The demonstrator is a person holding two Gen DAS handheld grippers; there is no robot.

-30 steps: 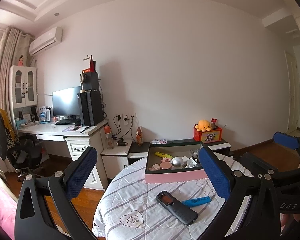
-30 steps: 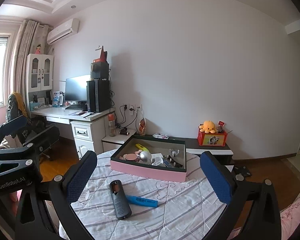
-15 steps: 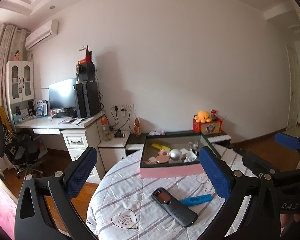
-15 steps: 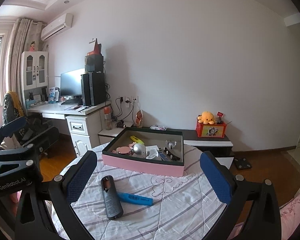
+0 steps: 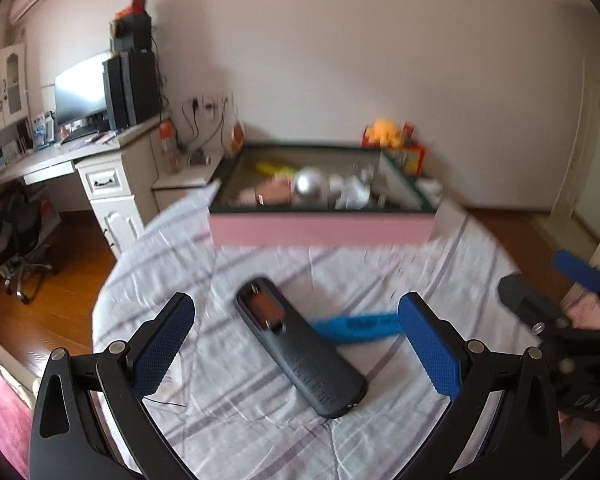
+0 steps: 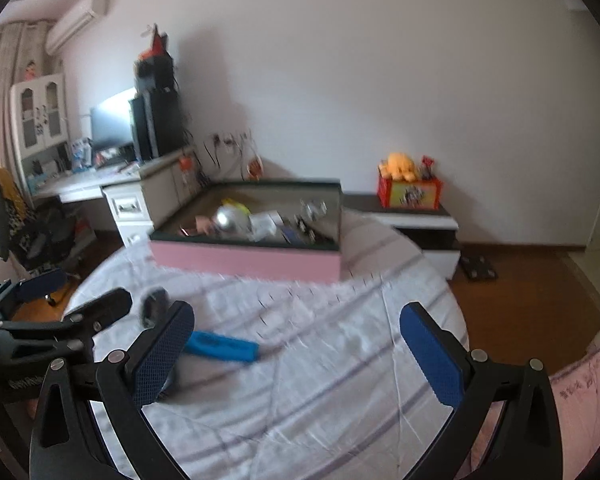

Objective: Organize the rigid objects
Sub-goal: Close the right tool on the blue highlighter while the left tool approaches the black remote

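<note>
Lying before one pink-walled rectangular box (image 5: 320,232): one dark grey handset (image 5: 300,356), one blue plastic bar (image 5: 356,325); left gripper (image 5: 300,344) and right gripper (image 6: 298,354), both spread wide, empty.

Two handheld grippers, black frames, blue pads

Left gripper (image 5: 296,340): silver pivot screws; right gripper (image 6: 296,344): same build; white lettering on both bodies, blurred.
</note>
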